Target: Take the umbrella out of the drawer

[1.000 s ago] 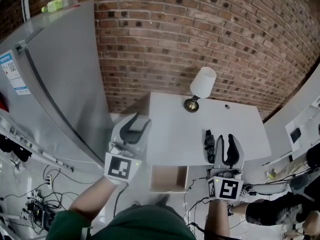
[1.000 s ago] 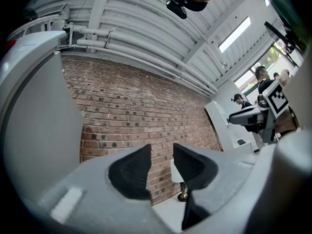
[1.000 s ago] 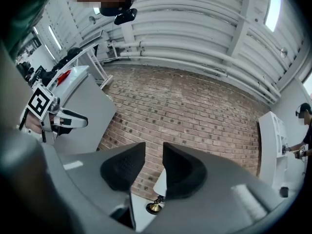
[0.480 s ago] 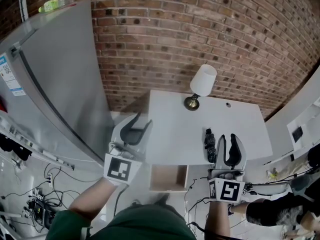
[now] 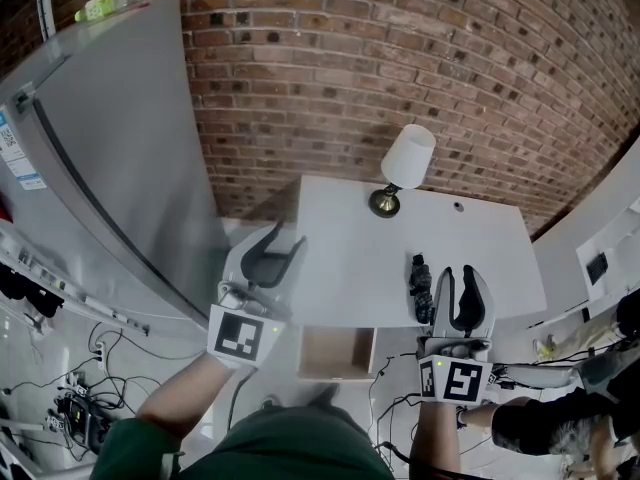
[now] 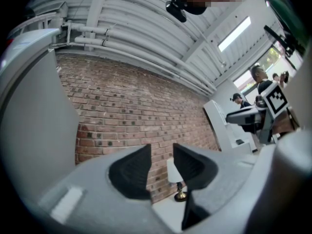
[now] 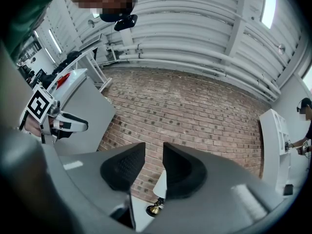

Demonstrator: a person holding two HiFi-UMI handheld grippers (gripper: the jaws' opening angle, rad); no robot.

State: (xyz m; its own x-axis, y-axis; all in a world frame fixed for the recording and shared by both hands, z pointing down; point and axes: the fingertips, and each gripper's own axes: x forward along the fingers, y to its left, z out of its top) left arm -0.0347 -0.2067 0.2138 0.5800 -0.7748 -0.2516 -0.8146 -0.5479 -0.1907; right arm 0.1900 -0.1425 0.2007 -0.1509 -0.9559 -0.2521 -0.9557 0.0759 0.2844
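Observation:
The black folded umbrella (image 5: 420, 286) lies on the white table top (image 5: 350, 258), near its front edge. Just right of it my right gripper (image 5: 457, 274) hovers open, its jaws apart with nothing between them. The drawer (image 5: 338, 356) below the table's front edge stands pulled out, and its brown inside shows nothing. My left gripper (image 5: 287, 235) is held open and bare at the table's left edge. In the left gripper view the gripper (image 6: 161, 152) looks at the brick wall, and so does the gripper (image 7: 154, 150) in the right gripper view.
A white-shaded lamp (image 5: 405, 168) with a brass foot stands at the table's back by the brick wall (image 5: 400, 58). A tall grey cabinet (image 5: 110, 148) stands at the left. Cables (image 5: 70, 408) lie on the floor. A person's legs (image 5: 560, 418) are at the lower right.

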